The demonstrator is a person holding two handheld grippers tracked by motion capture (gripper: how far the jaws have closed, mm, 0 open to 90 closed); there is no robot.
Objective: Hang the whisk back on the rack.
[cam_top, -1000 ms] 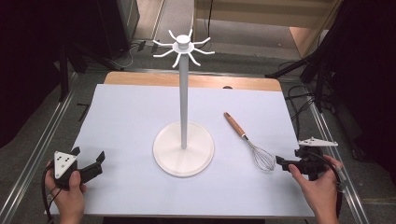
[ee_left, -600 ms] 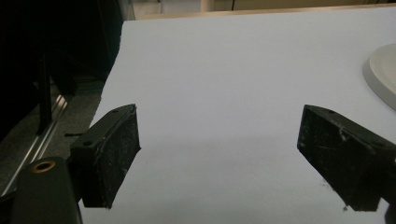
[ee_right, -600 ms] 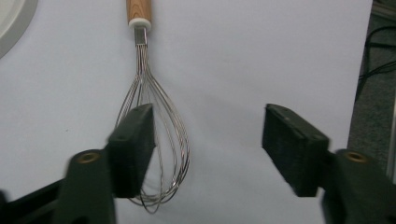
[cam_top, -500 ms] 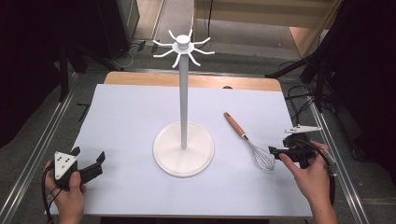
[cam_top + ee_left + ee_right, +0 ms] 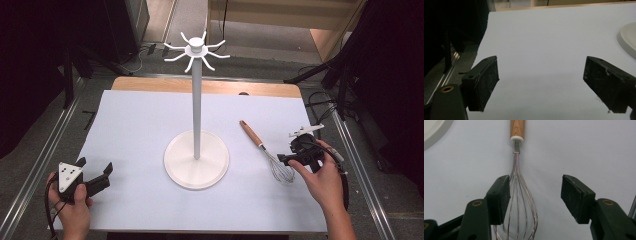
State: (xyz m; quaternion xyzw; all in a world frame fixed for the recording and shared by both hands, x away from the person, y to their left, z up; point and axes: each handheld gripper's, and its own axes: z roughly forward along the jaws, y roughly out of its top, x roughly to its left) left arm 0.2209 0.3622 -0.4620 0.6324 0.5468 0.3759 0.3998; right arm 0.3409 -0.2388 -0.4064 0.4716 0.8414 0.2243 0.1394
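Two grippers down at the near edge of the table, one in each of the person's hands. Left gripper [image 5: 95, 181] sits on the white table cover [image 5: 135, 125] at the near left corner, jaws spread wide with nothing but bare cover between them. Its grey three-cornered plate faces up and the hand [image 5: 70, 210] wraps the body from behind.

Over on the near right, the right gripper [image 5: 286, 160] is held just off the whisk [image 5: 272, 160], pointing in at the wire end. Its jaws have just been closing but they're still partly open. From the right gripper view the wire bulb [image 5: 521, 202] lies between them, hard up against the left jaw, with a clear gap to the right jaw, so no squeeze on it yet. The right hand [image 5: 322, 180] comes in from the bottom right corner.

The whisk itself lies flat on the cover, right of centre, wire end toward the person and the wooden handle [image 5: 251, 134] angled away and to the left.

Just left of it, mid-table, is the white hook stand [image 5: 196, 100]: round flat base [image 5: 197, 172], tall thin pole, and a ring of curved hooks [image 5: 196, 50] at the top. Whisk and base are near each other but not touching.

Beyond that is the wooden table edge [image 5: 210, 87], then dark floor and cables.
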